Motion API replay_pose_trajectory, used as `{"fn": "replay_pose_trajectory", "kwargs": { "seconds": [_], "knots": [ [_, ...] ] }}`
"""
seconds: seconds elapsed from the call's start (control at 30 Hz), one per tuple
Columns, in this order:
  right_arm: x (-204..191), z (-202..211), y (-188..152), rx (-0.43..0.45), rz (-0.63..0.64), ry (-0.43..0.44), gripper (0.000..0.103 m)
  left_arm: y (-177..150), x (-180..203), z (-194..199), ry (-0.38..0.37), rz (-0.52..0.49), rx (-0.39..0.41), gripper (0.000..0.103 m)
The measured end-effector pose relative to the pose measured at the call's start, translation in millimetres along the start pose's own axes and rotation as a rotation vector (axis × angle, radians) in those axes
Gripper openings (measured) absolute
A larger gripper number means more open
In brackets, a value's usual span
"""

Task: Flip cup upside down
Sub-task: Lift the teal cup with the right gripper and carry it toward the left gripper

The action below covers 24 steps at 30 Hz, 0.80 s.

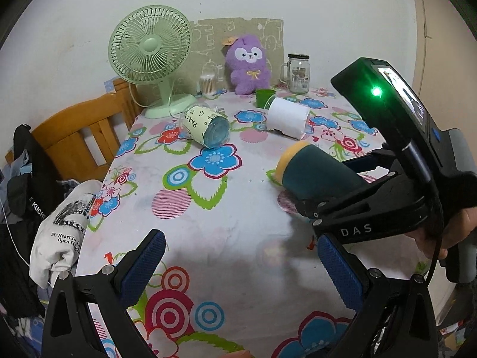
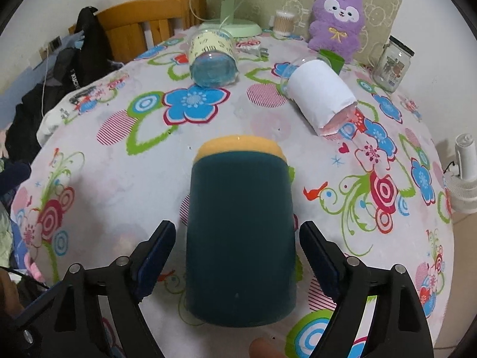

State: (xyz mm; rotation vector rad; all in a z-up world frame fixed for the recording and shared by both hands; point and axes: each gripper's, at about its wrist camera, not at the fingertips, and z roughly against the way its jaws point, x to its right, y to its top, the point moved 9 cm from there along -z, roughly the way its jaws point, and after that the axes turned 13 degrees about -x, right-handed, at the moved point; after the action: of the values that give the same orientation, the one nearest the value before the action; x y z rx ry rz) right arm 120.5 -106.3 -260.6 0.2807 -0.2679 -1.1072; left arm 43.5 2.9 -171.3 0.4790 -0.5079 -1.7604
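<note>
Dark teal cup on its side, right jaws spread around it, not yet gripped.

The cup (image 2: pixel 240 238) lies on the flowered worktop (image 2: pixel 119 179), yellow rim pointing to 12 o'clock in the right wrist view, base toward the right gripper (image 2: pixel 237 256), whose jaws stand open on either flank with a gap visible each side; that straddle probably sets up a squeeze across the body for turning it rim-down. The left gripper (image 1: pixel 241 265) hangs open and empty over bare cloth at 6 o'clock, likely kept clear. Three vessels lie tipped over: this cup, a glass with a yellow label (image 2: pixel 213 59) at 11 o'clock, and a white-wrapped glass (image 2: pixel 320 95) at 1 o'clock. One fan (image 1: pixel 150 56), one purple plush (image 1: pixel 249 64), one jar mug (image 1: pixel 298 73) and one green cup (image 1: pixel 264 98) stand behind.
</note>
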Motion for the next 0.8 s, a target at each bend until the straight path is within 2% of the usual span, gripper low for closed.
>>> {"fn": "replay_pose_trajectory", "kwargs": {
  "seconds": [0.27, 0.4, 0.57, 0.8],
  "knots": [
    [3, 25, 0, 0.033, -0.028, 0.095, 0.087, 5, 2, 21, -0.008, 0.019, 0.041, 0.103],
    [15, 43, -3, 0.062, -0.060, 0.178, 0.087, 12, 8, 26, -0.030, 0.033, 0.058, 0.103],
    [54, 59, -12, 0.090, -0.116, 0.133, 0.087, 24, 27, 24, -0.073, 0.041, 0.065, 0.103],
    [106, 65, -29, 0.106, -0.197, 0.113, 0.087, 38, 57, 13, -0.091, 0.030, 0.046, 0.103]
  ]
}}
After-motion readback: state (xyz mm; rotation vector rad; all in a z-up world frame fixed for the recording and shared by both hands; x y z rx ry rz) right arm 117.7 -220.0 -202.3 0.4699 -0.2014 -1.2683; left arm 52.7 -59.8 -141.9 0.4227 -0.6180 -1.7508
